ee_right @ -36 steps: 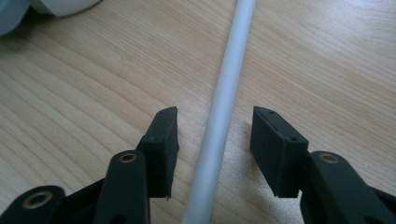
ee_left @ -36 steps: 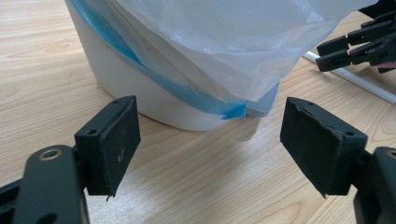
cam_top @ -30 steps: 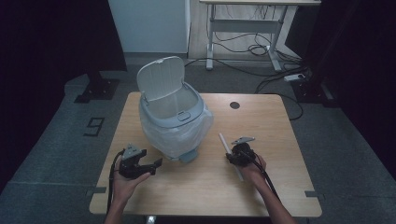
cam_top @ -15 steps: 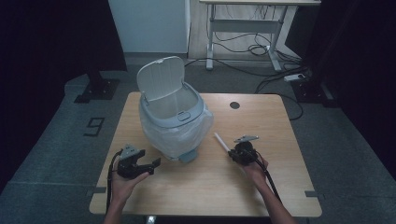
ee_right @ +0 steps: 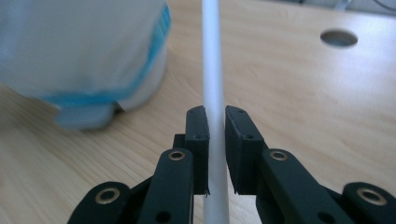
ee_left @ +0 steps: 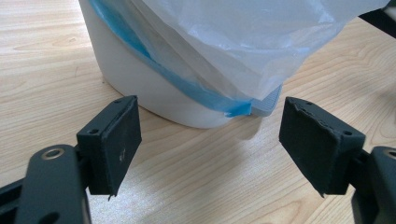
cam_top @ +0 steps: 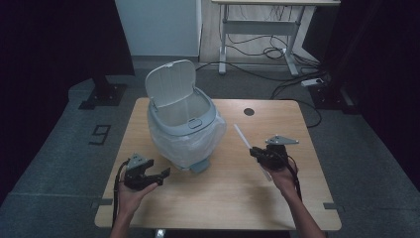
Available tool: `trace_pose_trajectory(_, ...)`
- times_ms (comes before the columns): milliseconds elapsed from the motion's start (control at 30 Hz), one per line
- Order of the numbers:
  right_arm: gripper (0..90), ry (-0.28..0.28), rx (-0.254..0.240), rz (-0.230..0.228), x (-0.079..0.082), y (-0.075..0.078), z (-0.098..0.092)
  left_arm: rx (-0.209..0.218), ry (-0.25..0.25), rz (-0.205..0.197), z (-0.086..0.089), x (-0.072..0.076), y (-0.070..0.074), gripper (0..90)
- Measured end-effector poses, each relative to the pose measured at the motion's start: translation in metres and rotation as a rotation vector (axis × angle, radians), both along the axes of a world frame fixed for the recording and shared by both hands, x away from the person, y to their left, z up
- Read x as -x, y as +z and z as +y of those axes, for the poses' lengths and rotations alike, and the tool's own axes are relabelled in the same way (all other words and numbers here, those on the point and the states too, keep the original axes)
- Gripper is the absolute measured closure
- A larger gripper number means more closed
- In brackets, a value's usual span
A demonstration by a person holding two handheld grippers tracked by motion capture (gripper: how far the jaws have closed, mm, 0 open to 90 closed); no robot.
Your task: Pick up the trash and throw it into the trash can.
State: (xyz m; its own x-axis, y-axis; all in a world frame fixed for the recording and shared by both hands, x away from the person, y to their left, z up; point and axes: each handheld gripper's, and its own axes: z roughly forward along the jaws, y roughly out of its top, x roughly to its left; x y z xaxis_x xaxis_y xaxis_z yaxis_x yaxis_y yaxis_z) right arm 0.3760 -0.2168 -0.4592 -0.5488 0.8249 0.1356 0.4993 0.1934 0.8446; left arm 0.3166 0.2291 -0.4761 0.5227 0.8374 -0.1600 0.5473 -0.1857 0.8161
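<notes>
Right gripper [cam_top: 253, 150] at right centre of high view, clenched on white stick [cam_top: 243, 138]; in right gripper view stick [ee_right: 214, 93] runs straight up frame between both pads, beyond jaw tips. Jaws have just been closing onto it. Left gripper [cam_top: 164, 174] at lower left of high view, released, nothing between pads; bin base just beyond them. Lined bin [cam_top: 184, 124], lid up, sits centre-left on wooden table [cam_top: 307, 208]. Cable hole [cam_top: 249, 112] upper right of tabletop. Dark carpet around, white desk frame [cam_top: 257, 29] at top.
</notes>
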Motion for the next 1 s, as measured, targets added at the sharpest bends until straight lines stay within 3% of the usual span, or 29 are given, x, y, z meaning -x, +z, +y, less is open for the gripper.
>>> trace_pose_trajectory(400,79.7,0.04,-0.079,-0.109,0.014,0.052,0.0,-0.002,-0.004,0.006,-0.001,0.0,-0.002,21.3)
trace_pose_trajectory(1000,79.7,0.072,-0.132,-0.209,0.018,0.112,0.007,-0.01,-0.015,0.018,-0.004,-0.001,-0.005,21.3)
